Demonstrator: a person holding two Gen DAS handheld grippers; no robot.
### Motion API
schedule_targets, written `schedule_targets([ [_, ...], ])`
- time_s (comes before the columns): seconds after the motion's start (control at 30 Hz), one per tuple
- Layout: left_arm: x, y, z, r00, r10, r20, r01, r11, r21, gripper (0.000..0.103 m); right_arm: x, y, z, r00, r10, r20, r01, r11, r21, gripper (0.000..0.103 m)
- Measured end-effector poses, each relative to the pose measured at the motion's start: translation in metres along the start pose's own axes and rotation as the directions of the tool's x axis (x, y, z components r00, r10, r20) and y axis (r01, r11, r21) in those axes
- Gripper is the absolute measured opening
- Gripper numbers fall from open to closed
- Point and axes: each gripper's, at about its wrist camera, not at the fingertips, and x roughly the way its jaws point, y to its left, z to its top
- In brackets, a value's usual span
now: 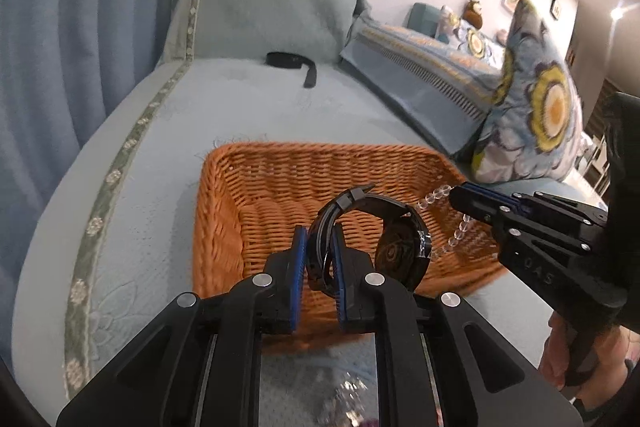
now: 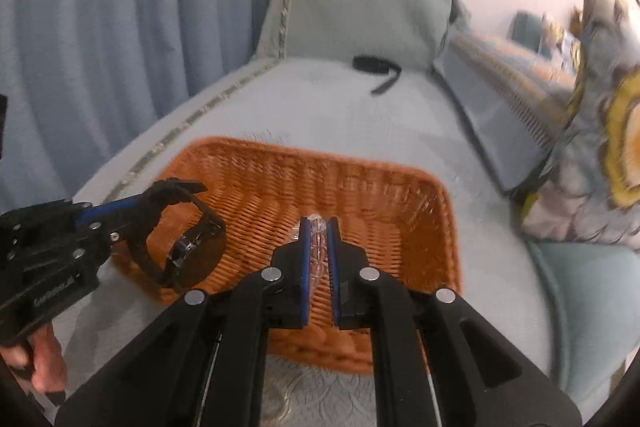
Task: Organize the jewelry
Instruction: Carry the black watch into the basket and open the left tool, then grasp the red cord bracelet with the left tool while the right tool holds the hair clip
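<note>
Watch (image 1: 372, 227) pinched in left fingers (image 1: 301, 247) — bead bracelet (image 2: 317, 239) in right fingers' (image 2: 334, 239) pinch, over basket (image 1: 224, 227).

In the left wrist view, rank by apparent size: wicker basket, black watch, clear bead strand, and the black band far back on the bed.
1. Wicker basket
2. Black watch, though nearness to the camera enlarges it
3 and 4. Black band and clear bead strand: look alike, the strand partly hidden, so unranked.

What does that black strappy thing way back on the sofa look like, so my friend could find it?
Start at the orange wicker basket on the pale blue sofa seat, then look past it to the backrest cushion. There lies a black band, a flat loop with one loose tail. It lies alone; the black watch is held over the basket.
</note>
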Motion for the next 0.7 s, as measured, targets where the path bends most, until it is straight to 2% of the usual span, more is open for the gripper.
schedule_targets([
  [0.17, 0.028, 0.008, -0.008, 1.000, 0.013, -0.027, -0.014, 1.000, -0.019, 0.015, 0.026, -0.020, -0.010, 0.999, -0.017, -0.036, 0.019, 0.998, 0.056, 0.006],
  [0.23, 0.028, 0.009, -0.010, 1.000, 0.005, 0.000, -0.005, 1.000, -0.019, 0.015, 0.026, -0.027, -0.015, 1.000, -0.005, -0.030, 0.007, 0.997, 0.077, 0.007],
  [0.3, 0.021, 0.008, -0.010, 1.000, -0.002, 0.028, 0.002, 1.000, -0.016, 0.022, 0.023, -0.030, -0.019, 0.999, -0.003, -0.032, 0.006, 0.996, 0.086, 0.009],
  [0.33, 0.014, 0.007, -0.009, 0.999, -0.009, 0.041, 0.010, 1.000, -0.012, 0.038, 0.019, -0.031, -0.021, 1.000, -0.005, -0.026, 0.008, 0.996, 0.085, 0.014],
  [0.37, 0.005, 0.006, -0.010, 0.998, -0.015, 0.061, 0.015, 1.000, -0.007, 0.044, 0.014, -0.031, -0.024, 1.000, -0.005, -0.016, 0.006, 0.997, 0.083, 0.024],
  [0.4, -0.001, 0.003, -0.010, 0.997, -0.017, 0.076, 0.017, 1.000, -0.002, 0.044, 0.006, -0.031, -0.027, 1.000, -0.002, 0.001, 0.002, 0.997, 0.083, 0.031],
  [0.43, -0.013, 0.002, -0.012, 0.995, -0.035, 0.091, 0.035, 0.999, 0.007, 0.044, -0.001, -0.031, -0.031, 1.000, -0.001, 0.017, 0.000, 0.997, 0.083, 0.045],
  [0.47, -0.022, 0.002, -0.013, 0.993, -0.054, 0.101, 0.053, 0.999, 0.007, 0.046, -0.013, -0.030, -0.036, 0.999, 0.005, 0.041, -0.009, 0.997, 0.082, 0.050],
  [0.57, -0.054, 0.002, -0.021, 0.985, -0.095, 0.141, 0.096, 0.995, 0.004, 0.048, -0.043, -0.026, -0.049, 0.996, 0.056, 0.072, -0.062, 0.995, 0.083, 0.050],
  [0.7, -0.099, -0.001, -0.041, 0.977, -0.108, 0.183, 0.108, 0.994, 0.015, 0.050, -0.084, -0.017, -0.073, 0.988, 0.104, 0.109, -0.115, 0.989, 0.094, 0.050],
])
